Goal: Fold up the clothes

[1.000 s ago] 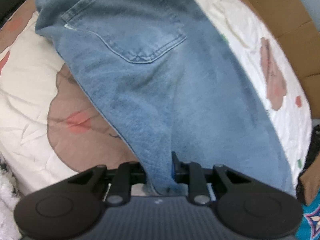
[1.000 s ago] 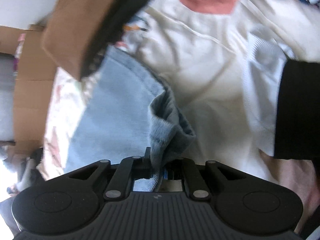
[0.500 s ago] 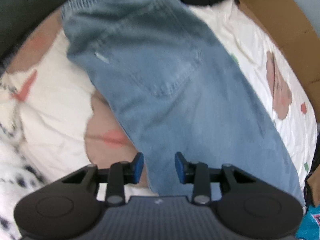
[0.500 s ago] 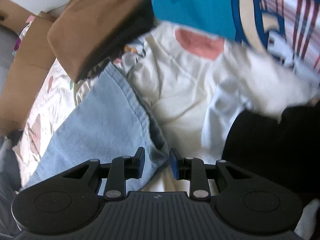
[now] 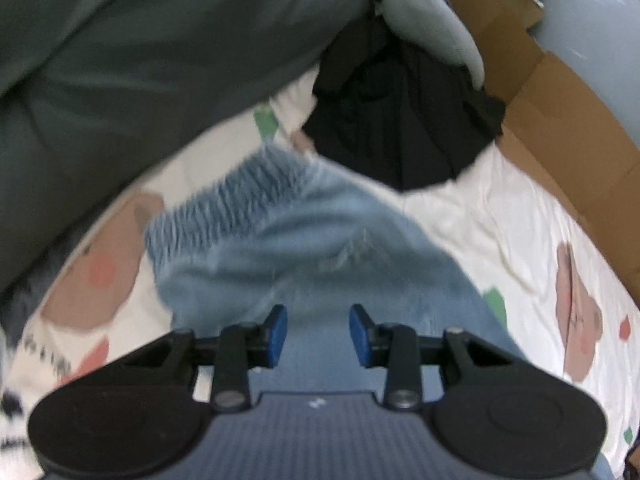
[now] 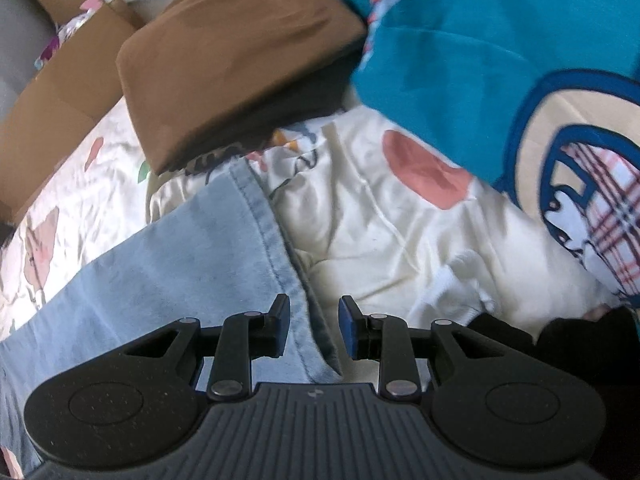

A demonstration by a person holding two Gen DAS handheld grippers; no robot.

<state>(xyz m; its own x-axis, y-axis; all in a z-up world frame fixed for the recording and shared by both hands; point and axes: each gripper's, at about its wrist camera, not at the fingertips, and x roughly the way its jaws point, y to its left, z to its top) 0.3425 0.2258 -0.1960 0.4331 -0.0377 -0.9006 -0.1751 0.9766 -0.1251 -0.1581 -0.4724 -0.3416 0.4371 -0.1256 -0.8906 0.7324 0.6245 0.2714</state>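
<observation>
The jeans (image 5: 304,248) lie flat on the bed sheet (image 5: 500,220), under both tools. The left tool (image 5: 318,334) and right tool (image 6: 314,328) are released, holding nothing. The denim is probably heavy, soft and not slippery; grasp the thick hem (image 6: 276,240) or, as far as blur allows, the waistband (image 5: 240,196).

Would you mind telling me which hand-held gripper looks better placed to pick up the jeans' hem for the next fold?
Probably the right hand-held gripper: it is open, with the jeans' hem directly below its jaws.
</observation>
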